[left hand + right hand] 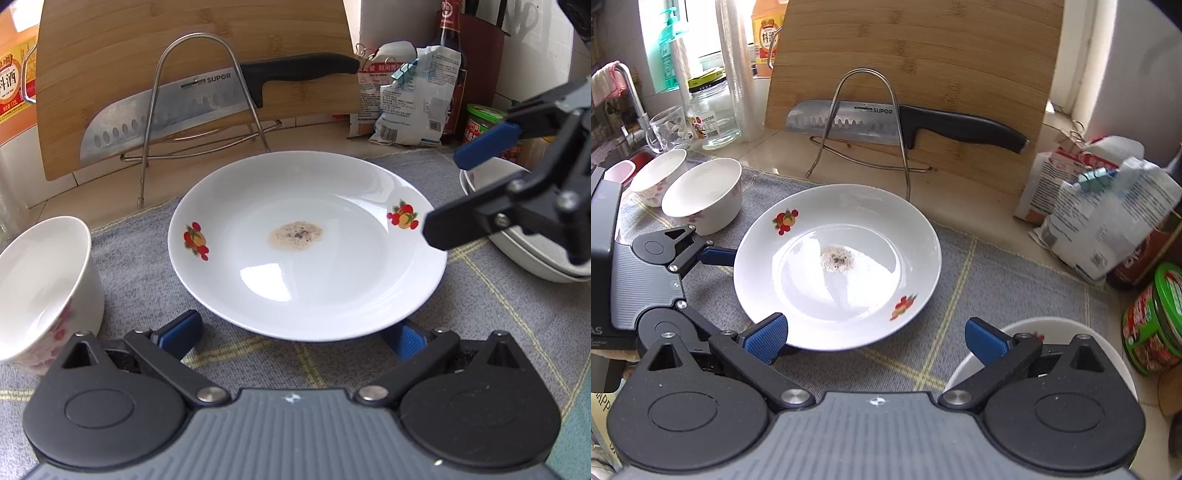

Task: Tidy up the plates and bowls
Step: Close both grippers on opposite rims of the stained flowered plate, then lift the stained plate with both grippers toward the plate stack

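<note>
- here the left gripper [297,332] stands with its jaws spread as wide as they go, nothing clamped; the plate [306,240] lies between and just ahead of its blue pads, the rim overhanging the right pad, which reads as a plate let go or not yet gripped.
- the right gripper [873,338] is released too, jaws wide and empty; its left pad sits just beside the plate's near rim, its right pad over the rim of a stack of white dishes [1027,332], likely on its way between the two.
- the plate lies flat on a grey checked cloth [498,314], between the two bowls [701,195] on one side and that stack on the other, probably so like can go with like.
- it is a white, shallow, glossy plate with a red-and-orange fruit motif on two opposite sides of its rim and a small brownish speckled residue dried at its centre; the glaze will likely be slippery in the pads.
- behind it, well apart, a wire rack [199,110] holds a knife [177,110] against a bamboo cutting board [110,55].
</note>
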{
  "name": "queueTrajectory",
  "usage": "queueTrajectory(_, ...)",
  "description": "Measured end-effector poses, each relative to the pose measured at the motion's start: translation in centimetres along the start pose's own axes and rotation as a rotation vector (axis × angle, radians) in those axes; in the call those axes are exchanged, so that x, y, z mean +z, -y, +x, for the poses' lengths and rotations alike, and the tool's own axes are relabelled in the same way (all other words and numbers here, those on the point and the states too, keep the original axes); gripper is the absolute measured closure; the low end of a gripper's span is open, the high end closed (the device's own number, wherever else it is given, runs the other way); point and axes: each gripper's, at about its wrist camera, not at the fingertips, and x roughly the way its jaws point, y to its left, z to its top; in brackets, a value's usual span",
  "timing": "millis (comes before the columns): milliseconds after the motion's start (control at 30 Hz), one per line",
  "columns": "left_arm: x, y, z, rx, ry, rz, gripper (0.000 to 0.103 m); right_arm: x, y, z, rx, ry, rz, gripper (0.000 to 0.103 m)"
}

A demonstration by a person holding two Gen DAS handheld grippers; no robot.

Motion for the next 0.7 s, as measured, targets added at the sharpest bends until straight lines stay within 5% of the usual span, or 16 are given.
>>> queueTrajectory(700, -0.5, -0.2, -0.5, -0.063, 0.046, 0.064, 0.0, 5.6, 5.2, 8.9, 0.229, -0.191, -0.051, 0.0)
